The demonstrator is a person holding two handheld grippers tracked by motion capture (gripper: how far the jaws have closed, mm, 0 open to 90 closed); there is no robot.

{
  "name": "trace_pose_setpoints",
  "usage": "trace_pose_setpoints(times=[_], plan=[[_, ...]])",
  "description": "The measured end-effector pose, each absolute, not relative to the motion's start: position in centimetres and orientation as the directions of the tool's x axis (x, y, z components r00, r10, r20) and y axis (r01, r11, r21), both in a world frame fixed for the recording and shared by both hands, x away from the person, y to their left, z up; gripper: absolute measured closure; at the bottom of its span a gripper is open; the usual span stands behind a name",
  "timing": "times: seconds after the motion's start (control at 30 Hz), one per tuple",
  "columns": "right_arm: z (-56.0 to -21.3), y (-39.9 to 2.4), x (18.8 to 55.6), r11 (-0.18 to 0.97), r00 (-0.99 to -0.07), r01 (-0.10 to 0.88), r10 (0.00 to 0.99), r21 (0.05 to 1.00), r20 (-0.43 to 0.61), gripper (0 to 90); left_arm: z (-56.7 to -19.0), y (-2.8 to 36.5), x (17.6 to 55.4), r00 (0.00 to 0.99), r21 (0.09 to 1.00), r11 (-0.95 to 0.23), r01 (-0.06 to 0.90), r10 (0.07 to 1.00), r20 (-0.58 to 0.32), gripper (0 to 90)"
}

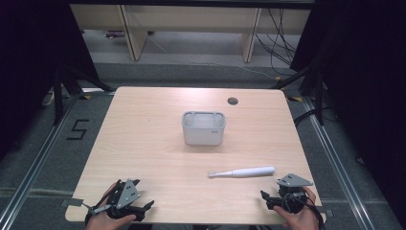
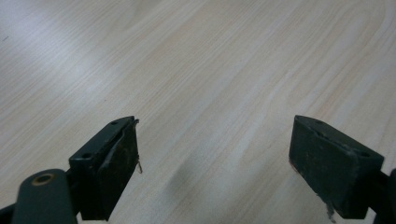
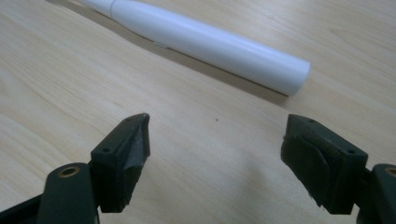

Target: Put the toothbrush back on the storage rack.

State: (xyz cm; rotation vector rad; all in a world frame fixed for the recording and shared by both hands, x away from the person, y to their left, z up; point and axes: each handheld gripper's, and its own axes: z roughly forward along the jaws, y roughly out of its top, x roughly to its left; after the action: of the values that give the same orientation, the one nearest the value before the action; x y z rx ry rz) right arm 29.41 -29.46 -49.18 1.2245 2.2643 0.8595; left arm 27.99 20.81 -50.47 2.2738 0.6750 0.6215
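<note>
Overhead, the light wooden table (image 1: 143,143) stands on grey floor between dark curtains. Its centre bears a white container (image 1: 203,128); a white electric toothbrush (image 1: 242,172) lies toward the near right corner. Left gripper (image 1: 143,207) and right gripper (image 1: 266,196), both spread wide and empty, rest at the near edge.

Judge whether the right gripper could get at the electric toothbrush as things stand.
Probably yes: the right gripper is open, and only bare table lies between it and the electric toothbrush just ahead.

white electric toothbrush (image 1: 243,172) | flat on table | near front-right edge | grey tub (image 1: 203,128) | upright, centre
</note>
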Motion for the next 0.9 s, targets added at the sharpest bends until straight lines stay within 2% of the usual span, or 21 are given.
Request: trace_pose_setpoints(times=[0.2,0.3,0.53,0.6,0.9], plan=[[-48.5,-28.5,29.5,0.436,-0.537,0.604,0.841,0.667,-0.064,27.3,-50.5,20.7,27.8,0.754,0.712,-0.639,0.289,0.611,0.242,15.3],[-48.3,-28.1,29.9,0.479,-0.569,0.563,0.816,0.673,-0.106,28.5,-50.5,20.7,27.8,0.756,0.710,-0.644,0.285,0.607,0.247,15.3],[-47.7,-27.1,30.8,0.495,-0.584,0.574,0.806,0.652,-0.098,28.9,-50.6,20.8,27.6,0.749,0.714,-0.636,0.292,0.617,0.243,15.3],[-47.5,-26.9,31.1,0.525,-0.605,0.548,0.787,0.651,-0.125,30.2,-50.5,20.9,27.7,0.755,0.694,-0.658,0.292,0.604,0.255,15.3],[-46.5,-25.6,32.4,0.582,-0.657,0.511,0.739,0.633,-0.149,32.5,-50.6,20.8,27.6,0.741,0.709,-0.633,0.311,0.628,0.236,15.3]])
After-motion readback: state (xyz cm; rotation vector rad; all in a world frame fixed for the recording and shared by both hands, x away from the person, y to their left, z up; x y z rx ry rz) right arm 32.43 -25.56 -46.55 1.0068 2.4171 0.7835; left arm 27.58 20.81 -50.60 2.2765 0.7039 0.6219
